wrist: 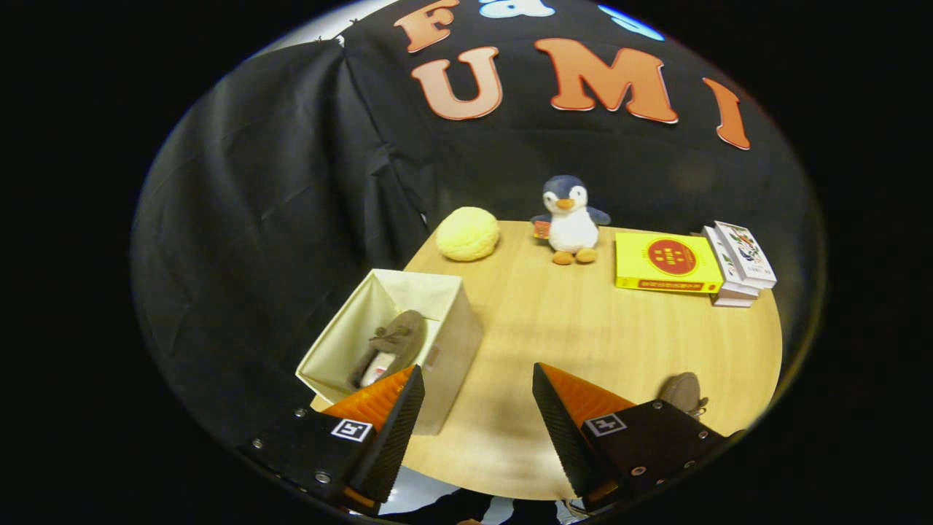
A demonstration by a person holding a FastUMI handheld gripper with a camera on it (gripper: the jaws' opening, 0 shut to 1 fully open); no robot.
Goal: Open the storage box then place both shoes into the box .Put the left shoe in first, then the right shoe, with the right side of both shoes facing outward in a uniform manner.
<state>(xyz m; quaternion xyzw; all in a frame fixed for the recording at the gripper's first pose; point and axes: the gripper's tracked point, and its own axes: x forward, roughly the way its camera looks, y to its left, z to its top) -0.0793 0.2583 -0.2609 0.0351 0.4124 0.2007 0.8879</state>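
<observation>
My tongs (pixel 477 408) hang open and empty above the desk (pixel 583 328); one shoe (pixel 390 346) already lies in the open box (pixel 452 343), so the other shoe (pixel 684 392), just beyond my right finger, comes next.

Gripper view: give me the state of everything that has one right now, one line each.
Storage box: open, upright on the table.
Shoe in box: lying inside.
Second shoe: on the table, beyond one finger, partly hidden.
Tongs: open, empty, over bare table.
Plush penguin: upright.
Yellow box: closed, lying flat.
Book stack: closed, stacked.
</observation>
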